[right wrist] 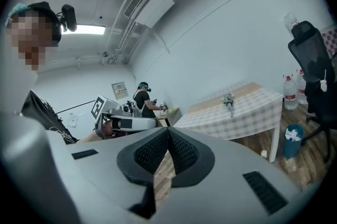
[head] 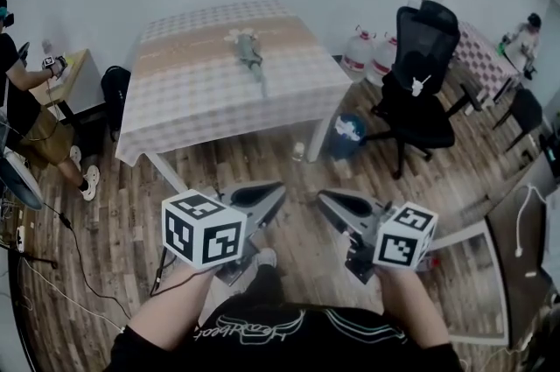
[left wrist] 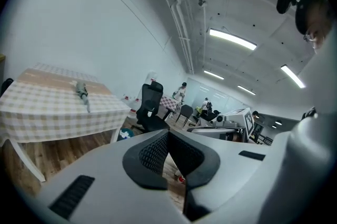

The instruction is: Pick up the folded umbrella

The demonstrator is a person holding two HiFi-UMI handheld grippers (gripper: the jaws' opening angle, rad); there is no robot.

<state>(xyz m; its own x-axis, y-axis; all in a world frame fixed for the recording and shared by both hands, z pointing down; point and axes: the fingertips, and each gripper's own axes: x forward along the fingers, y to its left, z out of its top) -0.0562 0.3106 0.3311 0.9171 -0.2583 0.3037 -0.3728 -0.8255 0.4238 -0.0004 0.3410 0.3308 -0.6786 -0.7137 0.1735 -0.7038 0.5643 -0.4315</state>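
Observation:
A folded grey umbrella (head: 249,53) with a pale strap end lies on the checked table (head: 192,90), near its far middle. It shows small in the left gripper view as the umbrella (left wrist: 82,93) and in the right gripper view as the umbrella (right wrist: 229,101). Both grippers hang over the wooden floor, well short of the table. My left gripper (head: 278,191) is shut and empty, its pads meeting at the tips (left wrist: 167,134). My right gripper (head: 322,197) is also shut with nothing between its pads (right wrist: 168,132).
A black office chair (head: 418,81) stands right of the table, with water jugs (head: 367,53) and a small bin (head: 346,134) beside it. A person (head: 26,99) stands at a small side table at the left. Cables run across the floor at the lower left.

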